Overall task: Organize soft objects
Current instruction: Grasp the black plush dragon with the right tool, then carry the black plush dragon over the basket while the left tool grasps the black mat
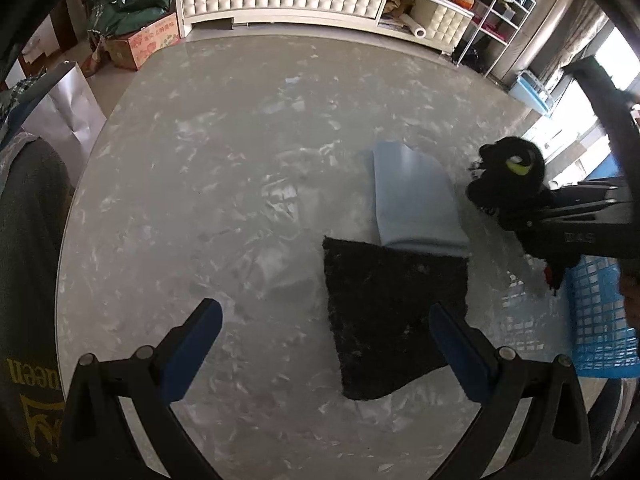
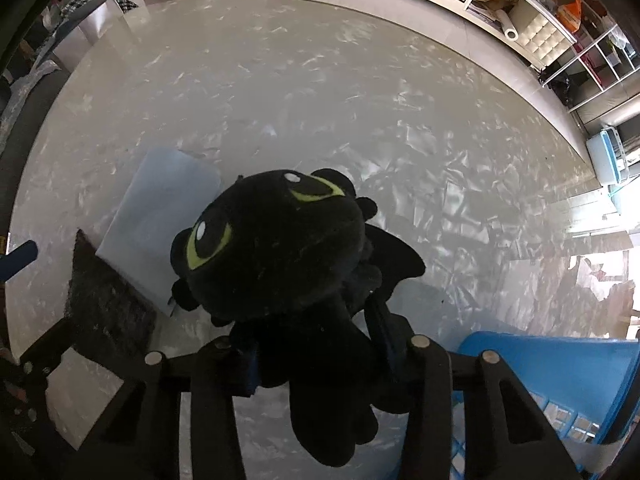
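The left gripper (image 1: 326,344) hung with its jaws wide apart and nothing between them, over bare desk (image 1: 200,160) at about 7 o'clock in its own view; the whole left half of the marble top was free, with the rounded rim curving from 7 up to 11 o'clock. Toward 4 o'clock lay the black fuzzy cloth (image 1: 394,316), flat and limp, probably best pinched at a corner, and at its far edge, touching or just overlapping, the pale blue folded cloth (image 1: 416,200), thin and likely to slide on the glossy top. Further right, at 3 o'clock, the black plush dragon (image 2: 276,256) sat in the right gripper (image 2: 316,340), whose jaws were clamped on its body below the head; it looked light and squashy, so a grip on the torso seemed sound, while wings or tail would sag. At 4 o'clock the blue basket (image 2: 560,360) stood at the desk's near-right edge, close beside the plush
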Tool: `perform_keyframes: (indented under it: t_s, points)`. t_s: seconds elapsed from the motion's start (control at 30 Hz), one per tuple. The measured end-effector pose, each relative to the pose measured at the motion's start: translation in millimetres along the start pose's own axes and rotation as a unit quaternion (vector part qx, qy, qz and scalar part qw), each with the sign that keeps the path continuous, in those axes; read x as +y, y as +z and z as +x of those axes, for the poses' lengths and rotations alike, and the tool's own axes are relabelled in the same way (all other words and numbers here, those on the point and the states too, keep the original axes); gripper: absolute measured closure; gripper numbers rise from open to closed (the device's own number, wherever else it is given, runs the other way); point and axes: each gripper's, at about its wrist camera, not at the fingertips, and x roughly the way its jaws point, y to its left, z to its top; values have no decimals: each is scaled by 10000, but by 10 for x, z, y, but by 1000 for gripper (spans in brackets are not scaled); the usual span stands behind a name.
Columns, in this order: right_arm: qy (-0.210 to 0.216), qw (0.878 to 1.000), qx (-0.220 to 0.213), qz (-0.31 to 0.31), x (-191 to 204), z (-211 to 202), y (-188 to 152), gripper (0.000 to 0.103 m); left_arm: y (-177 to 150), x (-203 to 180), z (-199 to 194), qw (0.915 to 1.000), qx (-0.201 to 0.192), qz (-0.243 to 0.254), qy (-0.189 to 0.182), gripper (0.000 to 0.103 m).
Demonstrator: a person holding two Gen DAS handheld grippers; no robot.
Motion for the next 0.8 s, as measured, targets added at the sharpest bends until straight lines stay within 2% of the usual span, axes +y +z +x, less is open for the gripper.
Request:
perform_keyframes:
  t_s: [0.23,0.63,0.8]
  points:
    - [323,9991,-285,37,-113,-310,-211,61,17,-45,136,9997,139,109,159,0]
    - [697,9918,-1073,-73,-495,-1333,-671,61,36,-224,238,9985,324,345,261,0]
    - [543,9870,-1509,-65,-742,-1794,-964,61,49,-318,328,9972,353,462,473,1]
